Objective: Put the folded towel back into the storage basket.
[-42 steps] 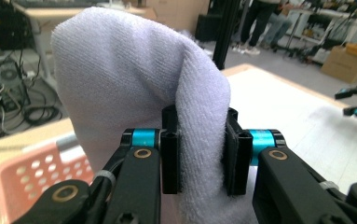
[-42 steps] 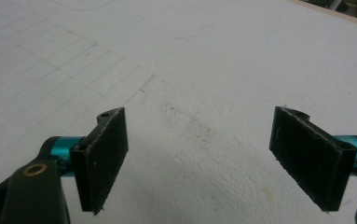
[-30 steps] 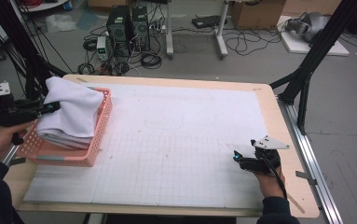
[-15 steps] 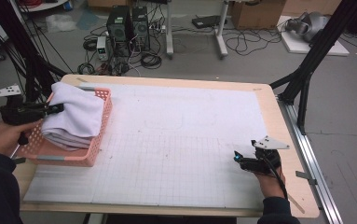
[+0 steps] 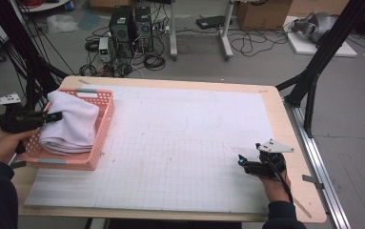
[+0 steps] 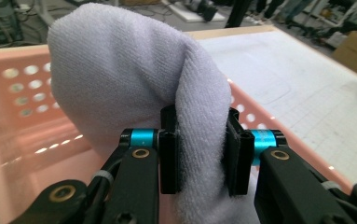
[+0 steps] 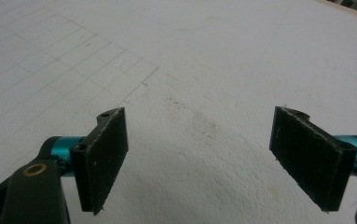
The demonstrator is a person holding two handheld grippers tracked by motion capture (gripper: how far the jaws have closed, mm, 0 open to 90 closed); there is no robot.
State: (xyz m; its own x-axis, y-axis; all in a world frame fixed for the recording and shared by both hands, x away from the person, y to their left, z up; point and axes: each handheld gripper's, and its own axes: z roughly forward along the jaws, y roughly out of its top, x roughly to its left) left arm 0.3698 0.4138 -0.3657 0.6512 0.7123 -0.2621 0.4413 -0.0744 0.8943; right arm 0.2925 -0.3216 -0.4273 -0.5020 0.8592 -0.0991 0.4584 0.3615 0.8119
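Note:
A folded white towel [image 5: 70, 124] lies inside the pink plastic basket [image 5: 101, 136] at the table's left side. My left gripper [image 5: 54, 117] reaches in from the left and is shut on a fold of the towel [image 6: 167, 84]; both black pads [image 6: 169, 161] press into the cloth above the basket [image 6: 22, 121]. My right gripper [image 5: 241, 162] rests low over the white grid mat [image 5: 180, 143] near the front right. Its jaws stand wide apart, with nothing between the pads [image 7: 104, 156] but bare mat [image 7: 199, 70].
The wooden table edge [image 5: 294, 143] runs along the right, with a metal rail [image 5: 320, 167] beyond it. Computers [image 5: 132, 24], cables and black frame legs [image 5: 313, 71] stand on the floor behind the table.
My left gripper has lowered the towel into the basket, so the cloth now sits deeper between its walls. The right gripper has stayed where it was.

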